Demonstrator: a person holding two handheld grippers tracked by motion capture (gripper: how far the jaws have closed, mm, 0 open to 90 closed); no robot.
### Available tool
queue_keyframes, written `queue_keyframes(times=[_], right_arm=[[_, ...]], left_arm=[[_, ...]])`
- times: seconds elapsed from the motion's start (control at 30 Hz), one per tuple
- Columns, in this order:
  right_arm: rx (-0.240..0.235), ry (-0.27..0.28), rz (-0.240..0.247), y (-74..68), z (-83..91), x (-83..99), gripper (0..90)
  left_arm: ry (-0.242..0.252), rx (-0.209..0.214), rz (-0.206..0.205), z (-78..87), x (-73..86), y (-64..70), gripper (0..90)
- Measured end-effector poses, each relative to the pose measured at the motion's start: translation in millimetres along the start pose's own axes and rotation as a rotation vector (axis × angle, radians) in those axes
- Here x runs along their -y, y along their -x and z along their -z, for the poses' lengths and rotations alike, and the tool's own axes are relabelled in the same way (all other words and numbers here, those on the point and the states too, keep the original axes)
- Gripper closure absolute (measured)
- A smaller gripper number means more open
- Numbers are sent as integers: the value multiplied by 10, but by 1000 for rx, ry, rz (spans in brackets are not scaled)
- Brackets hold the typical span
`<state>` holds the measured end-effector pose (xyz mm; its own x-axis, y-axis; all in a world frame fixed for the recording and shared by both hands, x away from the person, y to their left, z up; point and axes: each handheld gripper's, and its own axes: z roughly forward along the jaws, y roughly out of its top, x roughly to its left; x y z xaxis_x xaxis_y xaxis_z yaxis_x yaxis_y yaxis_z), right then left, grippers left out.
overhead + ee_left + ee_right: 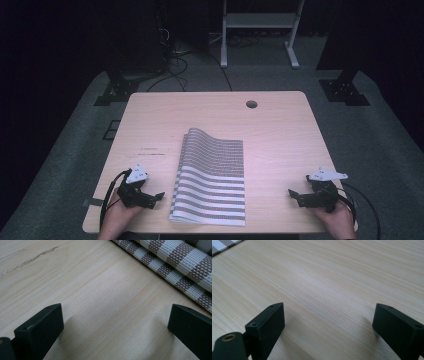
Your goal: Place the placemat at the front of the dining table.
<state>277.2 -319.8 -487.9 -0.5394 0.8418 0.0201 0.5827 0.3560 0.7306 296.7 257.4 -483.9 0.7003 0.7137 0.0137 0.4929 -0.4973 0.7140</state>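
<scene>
Over on the left, the left hand-held gripper (159, 196) sits low at the counter's (280, 130) near edge, held by the person's left hand (116, 216), whose forearm is cut off by the bottom of the high view. Its own view shows the two black jaws spread wide with bare wood between them, gripping nothing. A black cable loops off its back toward the counter's edge.

Moving to the middle: one striped cloth (212, 177), brown and white bands, lies flat on the counter between the two tools, touching neither. It looks folded, layered edges showing down its left side, though the number of layers is hard to make out. Its far end lifts in a slight hump. In the left gripper view the cloth (180, 262) crosses the upper right corner, cut off by the frame.

On to the right: the right hand-held gripper (292, 194) points inward toward the cloth, jaws likewise wide apart over bare wood, empty. The right hand (340, 220) is partly cut off at the bottom edge.

Count: two grippers, one cloth, one round hole (251, 104) near the counter's far edge. Beyond the counter, the room is dark and hard to read.
</scene>
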Motion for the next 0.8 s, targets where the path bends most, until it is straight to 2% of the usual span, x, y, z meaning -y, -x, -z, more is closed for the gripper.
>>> queue_keyframes(times=[0.37,0.43,0.53,0.63,0.8], right_arm=[[8,-17,5,2,17,-5,98],[-1,-30,1,-14,22,-34,98],[1,-14,17,-74,38,-90,98],[-10,0,35,-132,43,-140,98],[-65,25,43,-241,10,-250,98]], left_arm=[[0,1,-1,1,2,8,0],[-2,5,-6,10,9,15,0],[-1,10,-10,18,17,26,0],[-1,12,-13,16,15,23,0],[-2,14,-16,23,21,30,0]])
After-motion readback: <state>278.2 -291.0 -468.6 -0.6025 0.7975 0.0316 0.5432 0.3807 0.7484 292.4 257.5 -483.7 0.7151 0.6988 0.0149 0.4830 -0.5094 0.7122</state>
